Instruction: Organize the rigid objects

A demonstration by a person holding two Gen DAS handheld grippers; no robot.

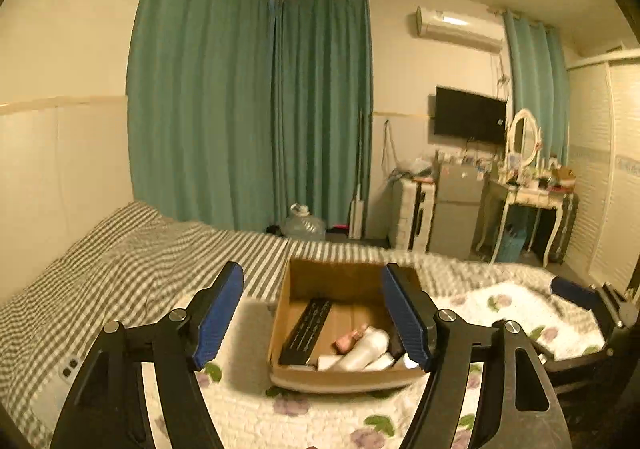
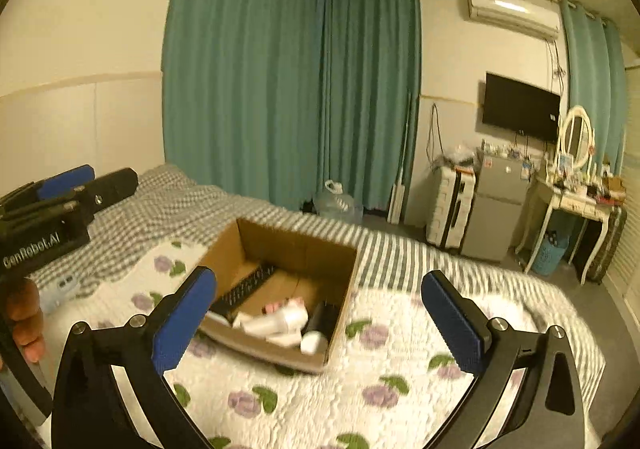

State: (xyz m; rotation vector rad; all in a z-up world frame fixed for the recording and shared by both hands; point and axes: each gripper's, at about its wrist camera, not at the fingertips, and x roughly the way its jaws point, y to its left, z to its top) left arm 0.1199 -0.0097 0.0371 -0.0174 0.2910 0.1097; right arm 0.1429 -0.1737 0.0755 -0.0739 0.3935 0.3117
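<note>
While I hold both tools above the bed [image 2: 400, 349], my left gripper [image 1: 312, 319] has its blue pads spread wide with nothing between them, and my right gripper [image 2: 320, 325] is just as wide apart and empty. Between them sits the cardboard box [image 1: 288, 301] on the floral quilt [image 1: 256, 401]. Inside I can see a long black case [image 1: 306, 331], a white bottle [image 1: 366, 349] lying on its side and a small pink bottle [image 1: 350, 339] touching it.
</note>
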